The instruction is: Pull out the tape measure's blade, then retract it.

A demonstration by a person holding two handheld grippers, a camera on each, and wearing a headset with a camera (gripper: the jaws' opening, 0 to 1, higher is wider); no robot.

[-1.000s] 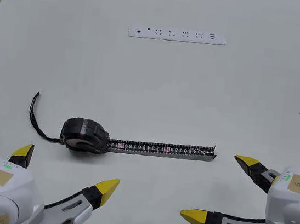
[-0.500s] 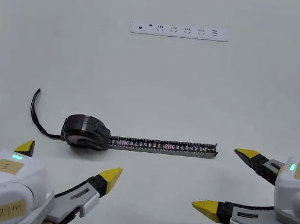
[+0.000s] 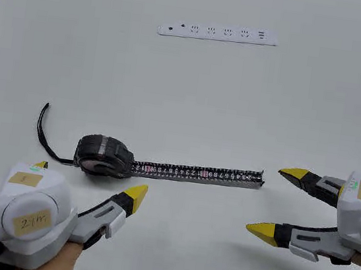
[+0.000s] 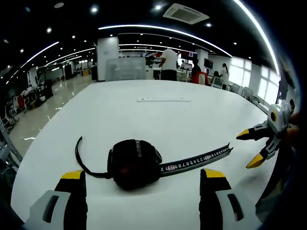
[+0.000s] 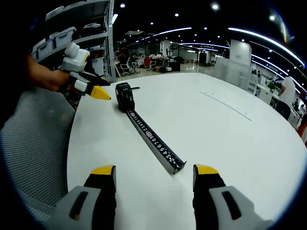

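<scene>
**Blade out flat, both claws released**

One white table (image 3: pixel 192 96) is seen, with one power strip (image 3: pixel 217 32) at its far side. Two grippers are held spread and empty: the left gripper (image 3: pixel 90 178) near the case, the right gripper (image 3: pixel 273 200) near the blade's hook end. One black tape measure (image 3: pixel 103 156) lies between them. Its dark blade (image 3: pixel 199 173) is extended rightward and printed with white numerals and red marks. One black strap (image 3: pixel 42 133) trails left. Handwriting on the grippers' tan stickers cannot be read.

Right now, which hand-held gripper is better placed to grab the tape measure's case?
Probably the left hand-held gripper: its open jaws face the case close by, while the right hand-held gripper sits by the blade tip.
</scene>
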